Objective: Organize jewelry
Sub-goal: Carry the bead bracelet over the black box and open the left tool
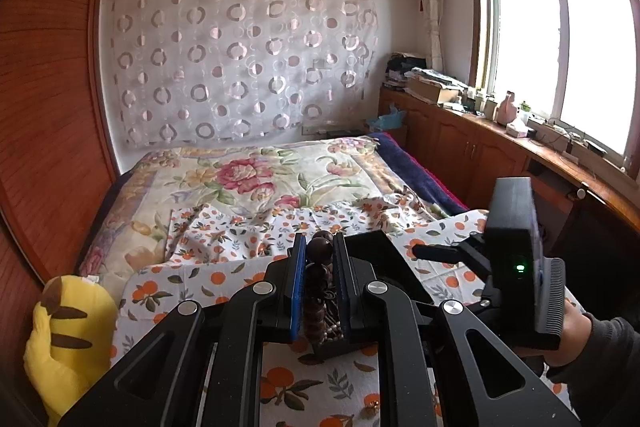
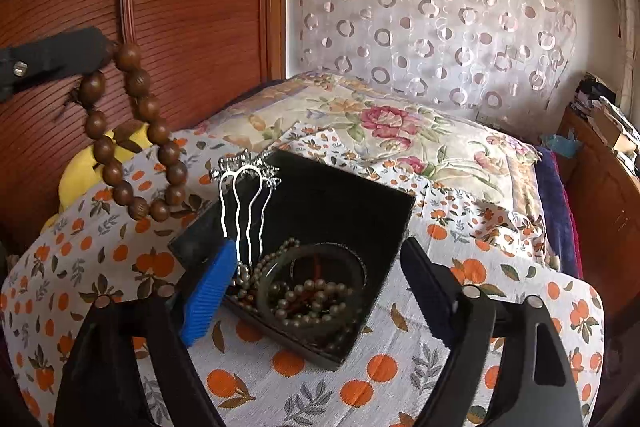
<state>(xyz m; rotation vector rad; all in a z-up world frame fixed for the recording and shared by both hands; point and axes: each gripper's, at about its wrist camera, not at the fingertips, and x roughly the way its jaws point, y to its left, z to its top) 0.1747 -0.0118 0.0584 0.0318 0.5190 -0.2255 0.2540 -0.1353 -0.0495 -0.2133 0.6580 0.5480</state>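
While L gripper (image 1: 317, 259) hangs over the bed (image 1: 248, 179), its fingers are clamped on a brown bead bracelet (image 2: 136, 135); the loop dangles free, up-left of the black box (image 2: 340, 203). R gripper (image 2: 316, 287) fingers are wide apart, straddling the box's near end w/o touching, nothing held. Box sits on orange-print cloth (image 2: 360, 387), holds small-bead strands (image 2: 312, 301), a bangle (image 2: 280, 267) & a silver hair comb (image 2: 246, 203) leaning on its left rim. Yellow plush (image 1: 68, 339) at the left.

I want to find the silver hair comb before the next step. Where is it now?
In the right wrist view, the silver hair comb stands in the left part of the black box, just beyond the right gripper's blue pad, prongs down beside the small-bead strands.
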